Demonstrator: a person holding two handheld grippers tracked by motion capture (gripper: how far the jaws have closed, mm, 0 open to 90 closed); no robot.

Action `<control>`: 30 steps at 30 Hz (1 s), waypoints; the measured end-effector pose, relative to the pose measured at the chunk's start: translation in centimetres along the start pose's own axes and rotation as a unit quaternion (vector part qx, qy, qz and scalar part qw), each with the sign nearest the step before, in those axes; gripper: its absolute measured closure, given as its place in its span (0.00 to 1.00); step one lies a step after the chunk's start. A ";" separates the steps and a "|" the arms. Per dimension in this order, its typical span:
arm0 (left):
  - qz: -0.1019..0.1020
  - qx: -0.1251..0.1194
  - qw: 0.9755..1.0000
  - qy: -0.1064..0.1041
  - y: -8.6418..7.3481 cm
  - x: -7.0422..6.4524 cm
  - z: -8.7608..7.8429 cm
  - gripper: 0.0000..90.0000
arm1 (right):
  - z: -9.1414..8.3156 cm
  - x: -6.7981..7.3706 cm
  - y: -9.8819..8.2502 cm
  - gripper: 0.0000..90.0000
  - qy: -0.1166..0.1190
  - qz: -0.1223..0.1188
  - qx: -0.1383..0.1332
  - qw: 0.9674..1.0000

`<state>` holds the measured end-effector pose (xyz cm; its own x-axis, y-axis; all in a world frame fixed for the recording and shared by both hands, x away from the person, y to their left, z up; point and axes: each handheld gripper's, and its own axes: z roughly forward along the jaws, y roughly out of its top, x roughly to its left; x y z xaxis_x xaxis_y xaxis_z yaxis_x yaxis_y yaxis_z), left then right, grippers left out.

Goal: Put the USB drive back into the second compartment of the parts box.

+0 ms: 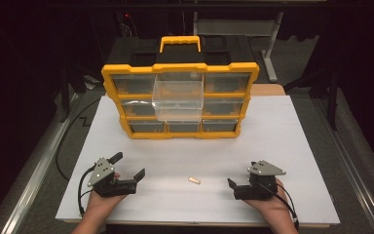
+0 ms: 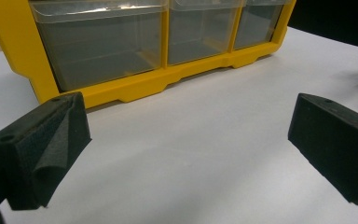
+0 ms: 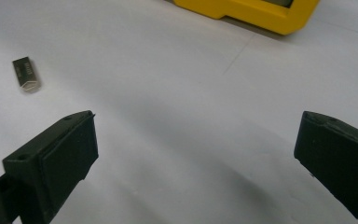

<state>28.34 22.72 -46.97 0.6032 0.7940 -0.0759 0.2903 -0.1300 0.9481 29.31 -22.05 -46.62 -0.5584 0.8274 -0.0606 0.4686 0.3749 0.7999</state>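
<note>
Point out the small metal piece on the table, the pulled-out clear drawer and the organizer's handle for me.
small metal piece (image 3: 26,74): right gripper view, its flat top face.
pulled-out clear drawer (image 1: 177,100): high view, its front wall.
handle (image 1: 179,39): high view, its top bar.

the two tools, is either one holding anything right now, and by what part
Nothing is held. The left tool and right tool are both open and empty; the small metal piece lies loose on the table between them.
</note>
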 end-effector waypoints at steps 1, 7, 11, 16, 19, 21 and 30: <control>0.000 0.000 1.000 0.000 0.0 0.0 0.0 0.00 | 0.0 0.2 0.0 0.01 0.003 -0.002 0.000 1.000; 0.002 -0.002 1.000 0.001 0.0 0.0 -0.1 0.00 | 0.2 1.4 0.5 0.01 0.023 -0.022 -0.003 0.999; 0.003 -0.003 1.000 -0.001 0.0 0.0 -0.1 0.00 | 0.5 2.2 0.8 0.01 0.036 -0.029 -0.007 0.999; 0.004 -0.006 1.000 -0.001 0.0 0.0 -0.1 0.00 | 1.1 3.2 1.2 0.01 0.052 -0.035 -0.004 0.998; 0.005 -0.007 1.000 -0.003 0.0 0.0 -0.1 0.00 | 1.5 3.8 1.5 0.02 0.060 -0.043 -0.003 0.997; 0.005 -0.007 1.000 -0.003 0.0 -0.1 -0.1 0.01 | 1.7 4.2 1.6 0.03 0.067 -0.044 0.000 0.997; 0.007 -0.007 1.000 -0.003 0.1 -0.2 -0.1 0.00 | 3.0 5.2 3.0 0.15 0.100 -0.052 0.001 0.994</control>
<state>28.21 22.63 -46.86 0.6114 0.7887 -0.0650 0.2716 -0.1319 0.9533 29.82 -15.35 -46.32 -0.7278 0.6854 -0.0228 0.4031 0.4544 0.7944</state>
